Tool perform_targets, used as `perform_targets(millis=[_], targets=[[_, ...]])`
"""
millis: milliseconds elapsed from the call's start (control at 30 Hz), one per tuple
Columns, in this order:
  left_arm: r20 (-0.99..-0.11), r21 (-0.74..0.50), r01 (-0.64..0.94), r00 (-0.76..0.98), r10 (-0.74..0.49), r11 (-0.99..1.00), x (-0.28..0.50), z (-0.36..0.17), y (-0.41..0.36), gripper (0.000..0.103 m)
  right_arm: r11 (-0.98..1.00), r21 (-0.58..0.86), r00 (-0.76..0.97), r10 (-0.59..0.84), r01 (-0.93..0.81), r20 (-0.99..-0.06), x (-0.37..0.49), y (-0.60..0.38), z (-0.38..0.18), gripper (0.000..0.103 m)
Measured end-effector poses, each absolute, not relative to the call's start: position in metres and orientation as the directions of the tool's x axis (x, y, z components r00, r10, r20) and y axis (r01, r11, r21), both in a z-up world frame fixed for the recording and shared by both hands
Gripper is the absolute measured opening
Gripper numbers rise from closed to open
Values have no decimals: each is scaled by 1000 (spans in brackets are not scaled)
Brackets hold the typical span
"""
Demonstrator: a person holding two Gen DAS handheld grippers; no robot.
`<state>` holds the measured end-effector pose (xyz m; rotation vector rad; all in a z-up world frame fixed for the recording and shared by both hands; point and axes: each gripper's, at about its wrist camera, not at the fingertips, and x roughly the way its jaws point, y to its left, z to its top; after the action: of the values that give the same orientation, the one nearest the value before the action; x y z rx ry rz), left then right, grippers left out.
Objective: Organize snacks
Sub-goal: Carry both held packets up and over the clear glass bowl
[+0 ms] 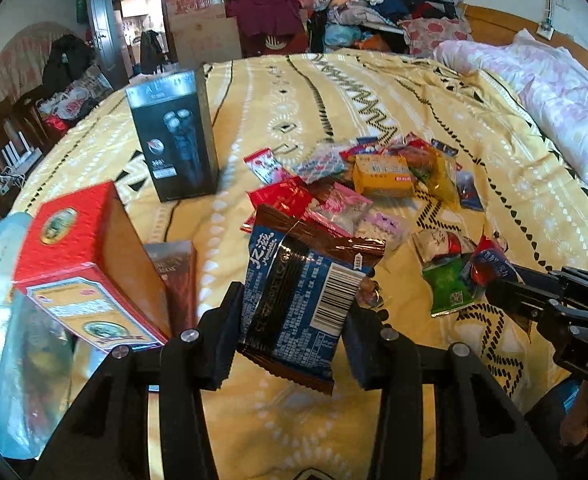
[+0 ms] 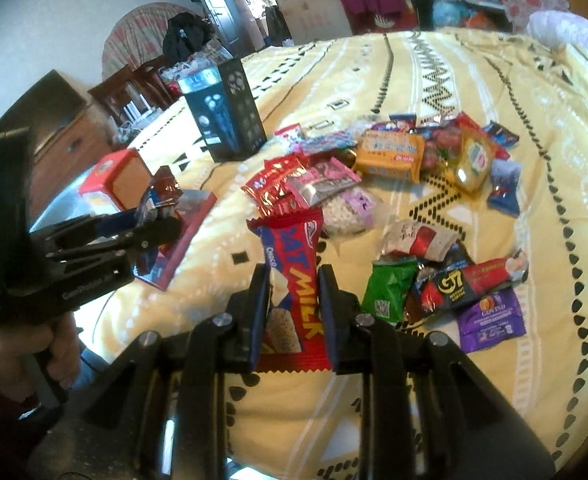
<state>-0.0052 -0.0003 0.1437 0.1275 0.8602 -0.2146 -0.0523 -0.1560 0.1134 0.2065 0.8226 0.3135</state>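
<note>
In the left wrist view my left gripper [image 1: 292,332] is shut on a brown and blue snack packet [image 1: 298,292] with a barcode, held upright above the yellow bedspread [image 1: 286,420]. In the right wrist view my right gripper [image 2: 296,312] is shut on a red oat milk bar [image 2: 294,280], also lifted off the bed. Each view shows the other gripper from the side: the right gripper [image 1: 498,284] with its red bar [image 1: 490,266], and the left gripper [image 2: 154,216] with its brown packet [image 2: 164,190]. A pile of several mixed snack packets [image 2: 394,152] lies on the bedspread beyond both grippers.
A black shaver box [image 1: 178,136] stands upright at the back left. A red box [image 1: 82,264] and a dark red flat box [image 1: 178,276] lie at the left beside a blue plastic bag [image 1: 10,340]. A pink quilt [image 1: 554,92] lies at the right, piled clothes behind.
</note>
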Motion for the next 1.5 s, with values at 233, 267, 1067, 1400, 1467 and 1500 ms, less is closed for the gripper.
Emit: perform_targets(millis=[233,267,1067,1400,1467,1500], targets=[[-731,22,212,670,-129,977,-13,170,16,47,935,276,661,353,-222,-662,-52,-141,141,25],[-727,19,204,675,-127,979,-14,174,21,47,935,273,665,354,-227,-658,-51,-139,145,25],[-657,-10,-6,754,-2,1000,-20,227,135,47,882,228,678,464,-412,-569,-12,-48,221,25],[-647,-28,-113,760,68,993,-25,236,202,47,833,208,640,533,-513,-554,4,15,241,25],[-647,-32,-136,758,84,990,-27,237,216,47,821,204,631,547,-534,-550,7,28,246,25],[-646,-34,-149,758,92,988,-28,238,224,47,813,201,625,555,-546,-549,9,37,248,25]])
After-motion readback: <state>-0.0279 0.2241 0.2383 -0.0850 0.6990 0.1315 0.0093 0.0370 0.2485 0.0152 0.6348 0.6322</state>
